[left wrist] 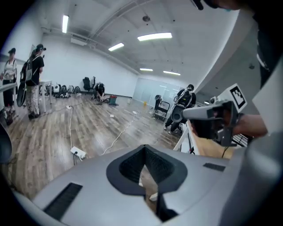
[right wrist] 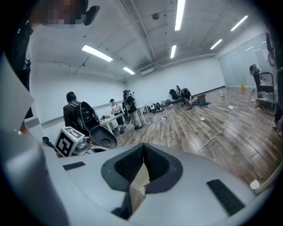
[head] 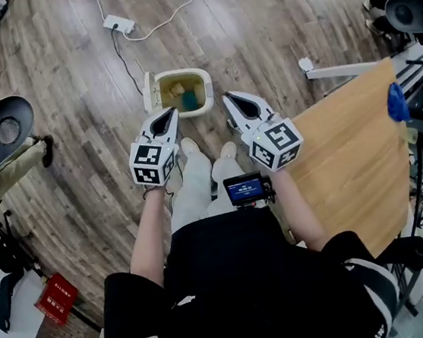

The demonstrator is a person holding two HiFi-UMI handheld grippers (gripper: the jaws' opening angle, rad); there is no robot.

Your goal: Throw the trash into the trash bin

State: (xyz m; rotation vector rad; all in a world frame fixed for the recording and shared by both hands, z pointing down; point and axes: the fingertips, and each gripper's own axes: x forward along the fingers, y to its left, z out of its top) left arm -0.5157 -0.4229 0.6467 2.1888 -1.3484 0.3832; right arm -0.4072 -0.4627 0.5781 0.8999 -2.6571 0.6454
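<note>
A cream trash bin (head: 179, 92) stands on the wooden floor in front of the person's feet, its lid swung open to the left. Inside lie a teal piece (head: 189, 98) and a tan piece (head: 177, 90) of trash. My left gripper (head: 168, 114) is held up in front of the person, above the bin's near left corner as the head view shows it, jaws shut with nothing between them. My right gripper (head: 231, 98) hangs beside it to the right, also shut and empty. In the gripper views the left gripper (left wrist: 145, 148) and right gripper (right wrist: 143, 146) face out across the room.
A wooden table (head: 356, 162) stands at the right with a blue thing (head: 397, 102) at its far edge. A power strip (head: 119, 24) and its cable lie on the floor beyond the bin. A chair (head: 0, 133) stands at left. People stand far off (left wrist: 33, 79).
</note>
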